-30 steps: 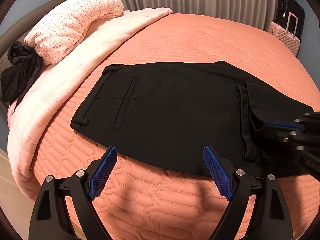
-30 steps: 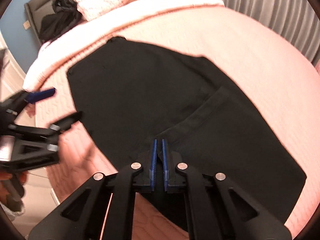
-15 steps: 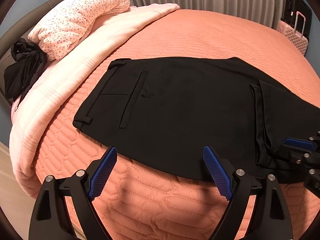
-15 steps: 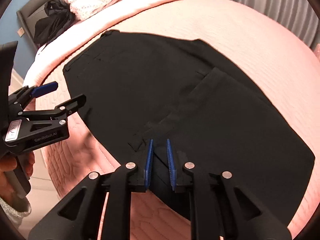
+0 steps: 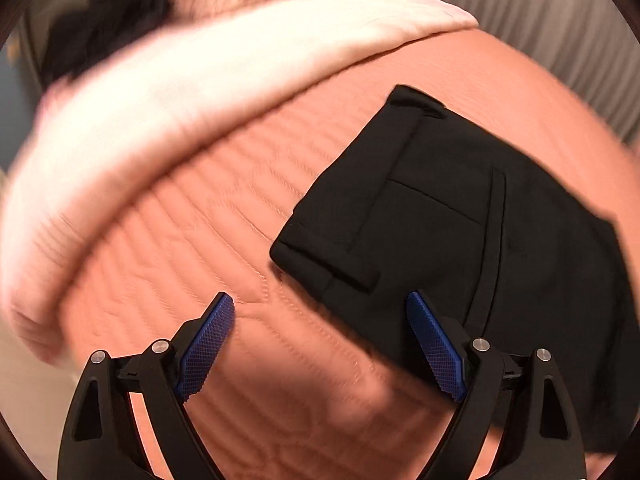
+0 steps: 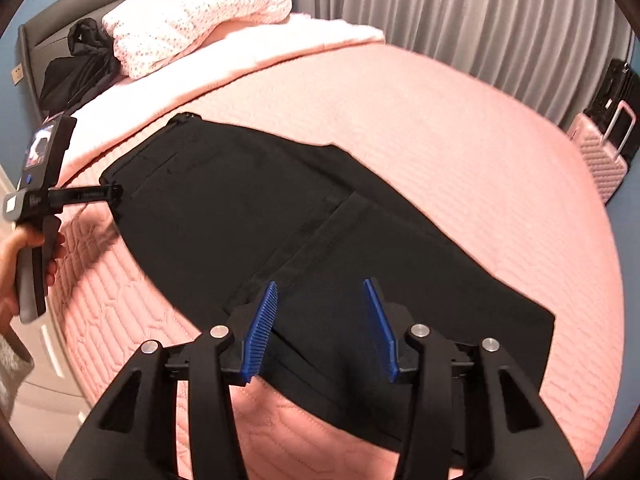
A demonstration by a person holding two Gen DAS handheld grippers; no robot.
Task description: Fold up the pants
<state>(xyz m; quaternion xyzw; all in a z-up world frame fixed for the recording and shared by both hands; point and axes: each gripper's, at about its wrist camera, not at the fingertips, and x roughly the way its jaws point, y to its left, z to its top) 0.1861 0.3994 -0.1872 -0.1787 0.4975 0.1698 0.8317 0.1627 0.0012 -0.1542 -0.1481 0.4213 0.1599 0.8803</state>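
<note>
The black pants (image 6: 288, 216) lie flat on the pink quilted bed (image 6: 460, 140), with the leg ends folded back over the middle. In the left wrist view the waistband corner of the pants (image 5: 420, 208) lies just ahead. My left gripper (image 5: 320, 344) is open and empty, low over the quilt beside that corner; it also shows at the left of the right wrist view (image 6: 108, 194). My right gripper (image 6: 320, 328) is open and empty, just above the folded leg end near the bed's front edge.
A pale pink blanket (image 6: 248, 56) and a dotted pillow (image 6: 192, 12) lie at the head of the bed, with a black garment (image 6: 80, 68) by the headboard. Grey curtains (image 6: 480, 12) hang behind. A pink suitcase (image 6: 600, 156) stands at the right.
My right gripper has opened and let go of the pants' leg end. My left gripper has swung left toward the waistband corner; its view is blurred by motion.
</note>
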